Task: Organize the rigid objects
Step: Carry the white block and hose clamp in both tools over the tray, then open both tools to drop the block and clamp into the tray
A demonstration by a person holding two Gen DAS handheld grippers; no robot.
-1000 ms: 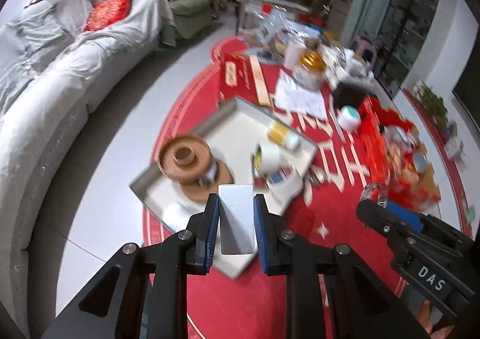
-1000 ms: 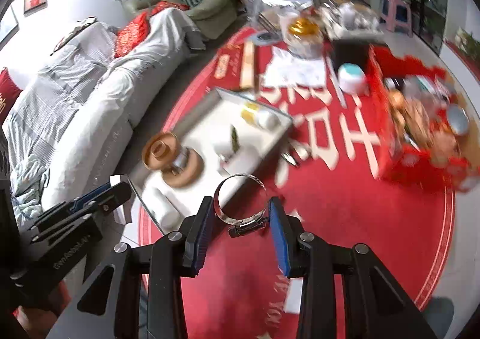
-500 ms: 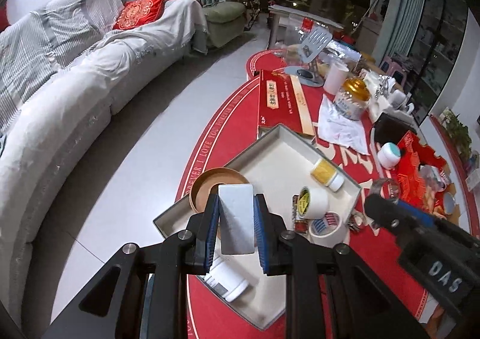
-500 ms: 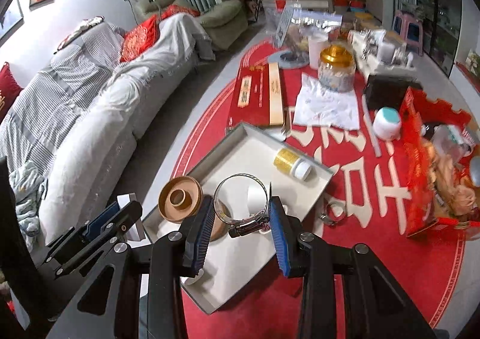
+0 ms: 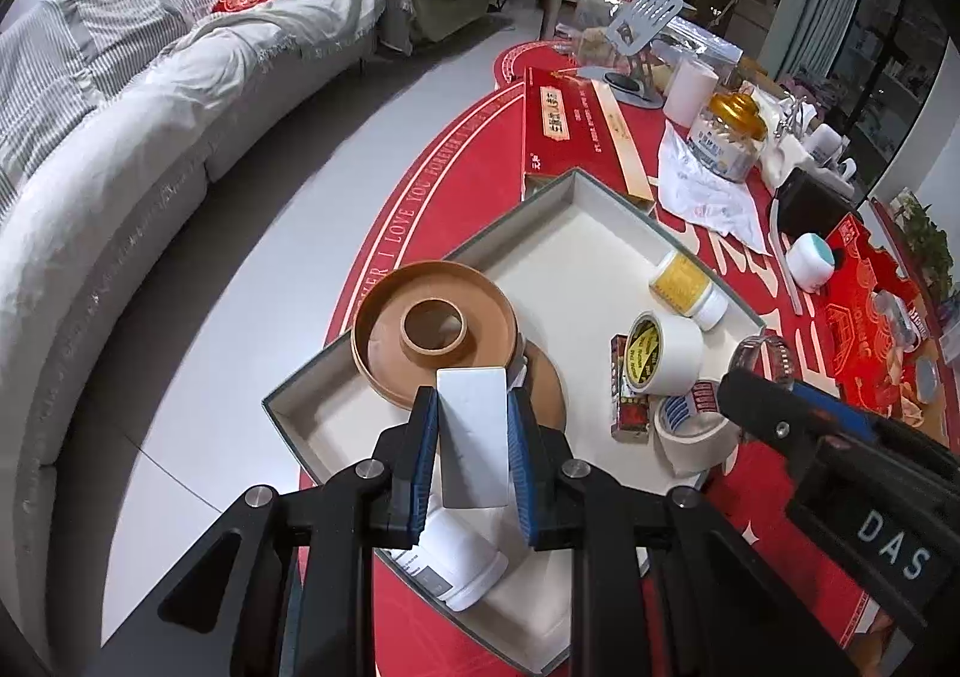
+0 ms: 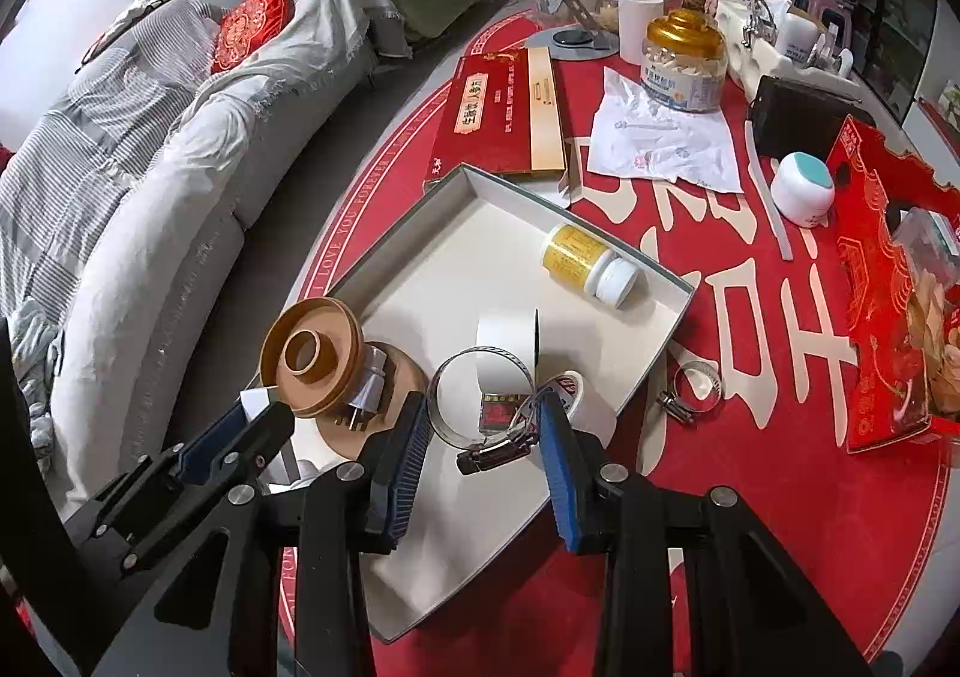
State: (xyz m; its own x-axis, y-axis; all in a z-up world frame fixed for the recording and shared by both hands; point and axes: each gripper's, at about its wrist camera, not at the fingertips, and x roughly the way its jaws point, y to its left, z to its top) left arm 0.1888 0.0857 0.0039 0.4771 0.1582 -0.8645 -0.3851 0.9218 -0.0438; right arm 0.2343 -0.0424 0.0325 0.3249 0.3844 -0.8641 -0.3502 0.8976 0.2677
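Red tablecloth (image 6: 780, 497); right claw (image 6: 483, 428) grips hose clamp (image 6: 483, 407); left claw (image 5: 472, 440) pinches white block (image 5: 472, 437).

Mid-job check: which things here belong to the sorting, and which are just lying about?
In play: left gripper holding white block; right gripper holding hose clamp; tray; second clamp.

Lying about: red box, gold-lidded jar, sofa.

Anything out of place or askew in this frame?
One hose clamp lies on the red mat just outside the tray, while its twin is in the right gripper above the tray. A yellow bottle lies on its side inside.
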